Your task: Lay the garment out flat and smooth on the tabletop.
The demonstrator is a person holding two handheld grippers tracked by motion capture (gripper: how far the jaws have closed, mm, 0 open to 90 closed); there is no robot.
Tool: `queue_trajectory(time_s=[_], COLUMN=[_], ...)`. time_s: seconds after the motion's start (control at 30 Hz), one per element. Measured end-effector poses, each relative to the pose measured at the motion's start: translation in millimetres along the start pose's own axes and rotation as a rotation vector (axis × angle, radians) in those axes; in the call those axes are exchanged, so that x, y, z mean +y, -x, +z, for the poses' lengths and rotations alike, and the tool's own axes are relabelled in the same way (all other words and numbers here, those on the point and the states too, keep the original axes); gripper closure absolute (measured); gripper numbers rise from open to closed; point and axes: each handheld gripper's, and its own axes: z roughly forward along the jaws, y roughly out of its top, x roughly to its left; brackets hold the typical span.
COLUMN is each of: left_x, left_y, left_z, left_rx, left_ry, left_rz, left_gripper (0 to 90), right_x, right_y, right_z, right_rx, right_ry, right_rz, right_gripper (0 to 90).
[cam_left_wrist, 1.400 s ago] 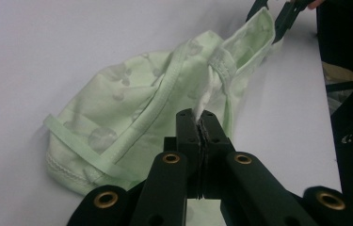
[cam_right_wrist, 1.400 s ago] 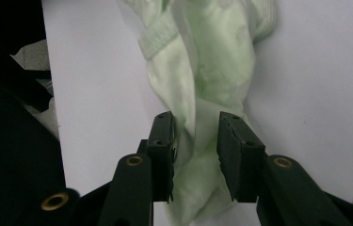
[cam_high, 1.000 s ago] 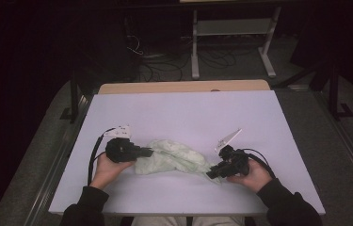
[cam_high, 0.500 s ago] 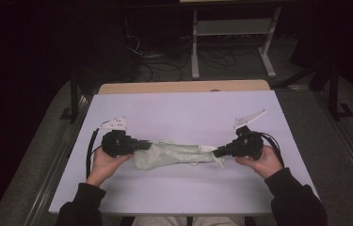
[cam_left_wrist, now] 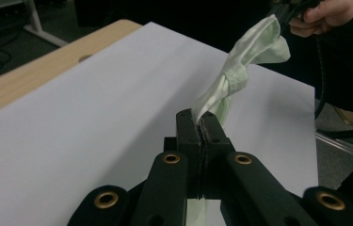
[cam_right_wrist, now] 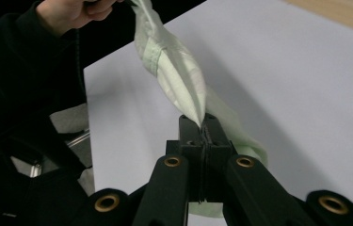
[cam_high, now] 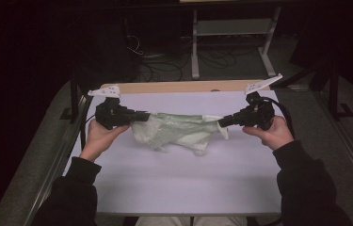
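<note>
The pale green cloth (cam_high: 179, 132) hangs stretched between the 2 claws above the white counter (cam_high: 188, 183), its middle sagging toward the surface. The left claw (cam_high: 146, 115) is clamped on one bunched end of the cloth, jaws pressed together on the fabric, as its own gripper view shows. The right claw (cam_high: 221, 123) is clamped likewise on the opposite end, the 2 well apart.

Both forearms in black sleeves. Left gripper (cam_high: 139, 115) and right gripper (cam_high: 226, 121): black bodies, brass-ringed pivots on jaws, white three-cornered top plates, black cables trailing
</note>
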Motion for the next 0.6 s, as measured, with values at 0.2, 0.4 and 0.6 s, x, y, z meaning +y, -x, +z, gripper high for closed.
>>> queue_trajectory(time_s=[0.2, 0.4, 0.6], left_x=[21.5, 35.6, 33.2], left_y=[-2.6, 3.0, 14.7], left_z=[-9.4, -20.5, -22.8], left_rx=[-0.024, -0.026, 0.005], left_ry=[-0.002, -0.011, 0.011], left_rz=[0.039, 0.053, 0.045], left_gripper=[88.6, 88.7, 88.5], right_x=[22.6, 33.6, 32.2], right_y=[-7.1, -14.9, -19.0], right_z=[-14.4, -22.3, -21.9], right_rx=[-0.046, -0.066, -0.067], right_ry=[0.020, 0.053, 0.058], right_rz=[0.000, 0.004, 0.000], right_gripper=[88.3, 88.3, 88.3])
